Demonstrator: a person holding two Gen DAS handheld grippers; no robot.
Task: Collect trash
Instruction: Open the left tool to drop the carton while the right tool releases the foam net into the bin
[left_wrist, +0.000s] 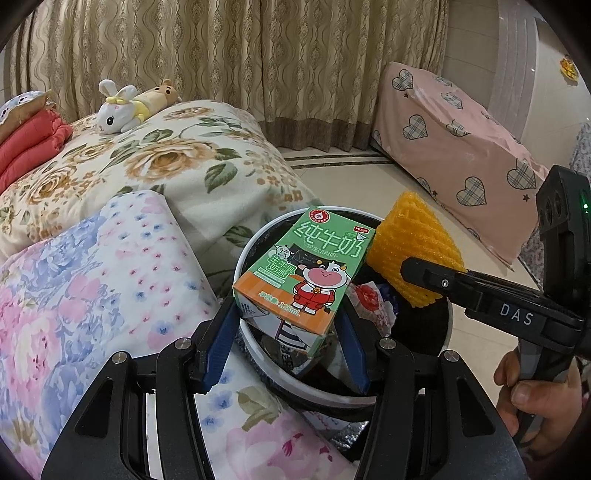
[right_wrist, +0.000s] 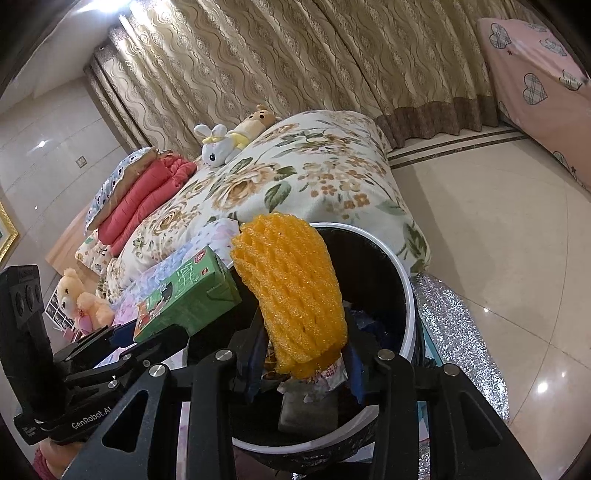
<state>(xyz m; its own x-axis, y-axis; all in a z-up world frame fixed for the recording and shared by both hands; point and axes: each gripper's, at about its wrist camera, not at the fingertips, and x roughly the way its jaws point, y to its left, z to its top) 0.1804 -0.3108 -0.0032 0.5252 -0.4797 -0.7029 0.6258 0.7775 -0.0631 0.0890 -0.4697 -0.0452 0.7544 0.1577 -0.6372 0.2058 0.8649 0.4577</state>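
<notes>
Left wrist view: left gripper (left_wrist: 288, 325) clamped on milk carton (left_wrist: 306, 266), held over bin (left_wrist: 240, 258) w/ trash inside, next to bed (left_wrist: 177, 155); right gripper (left_wrist: 417, 273) pinching orange foam net (left_wrist: 413, 240) above bin's far side. Right wrist view: right gripper (right_wrist: 306, 362) closed on foam net (right_wrist: 295, 288) over bin (right_wrist: 402, 280); carton (right_wrist: 188, 291) just left in left gripper (right_wrist: 147, 343), bed (right_wrist: 314, 173) behind.

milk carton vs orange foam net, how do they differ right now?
The milk carton is a rigid printed green box; the orange foam net is a soft, plain-coloured mesh sleeve. The carton sits between the left gripper's blue pads, tilted; the net is pinched at its lower end by the right gripper and stands up. Shared: both are held over the open bin.
</notes>
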